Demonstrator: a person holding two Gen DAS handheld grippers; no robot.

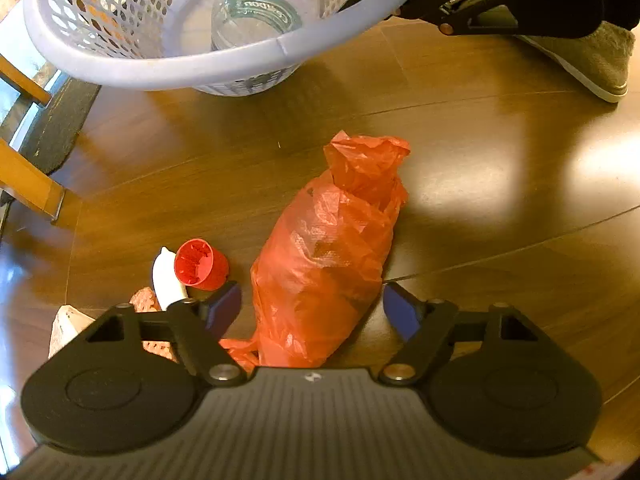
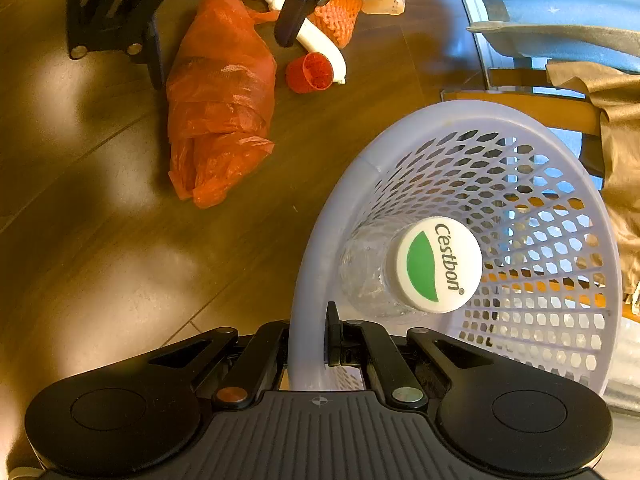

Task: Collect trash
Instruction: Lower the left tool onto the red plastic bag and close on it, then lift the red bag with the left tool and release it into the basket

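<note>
In the left wrist view, we are holding our left gripper (image 1: 312, 308) spread wide, its blue fingertips (image 1: 224, 308) straddling the near end of the crumpled orange plastic bag (image 1: 328, 252) lying on the wooden floor (image 1: 480, 200). Just left of the gripper are sitting a red cap (image 1: 200, 266) and a white plastic piece (image 1: 166, 276). Ahead, the lavender basket (image 1: 132, 68) is tilting toward us with a clear bottle (image 1: 256, 20) inside.

In the right wrist view, we are pinching the basket rim (image 2: 306, 280) with our right gripper (image 2: 308, 340), jaws pressed onto it. The bottle's white cap (image 2: 438, 264) is sitting just ahead.

The thin bag could slip or tear if we are catching only loose film, and the tilted basket could spill the bottle.
</note>
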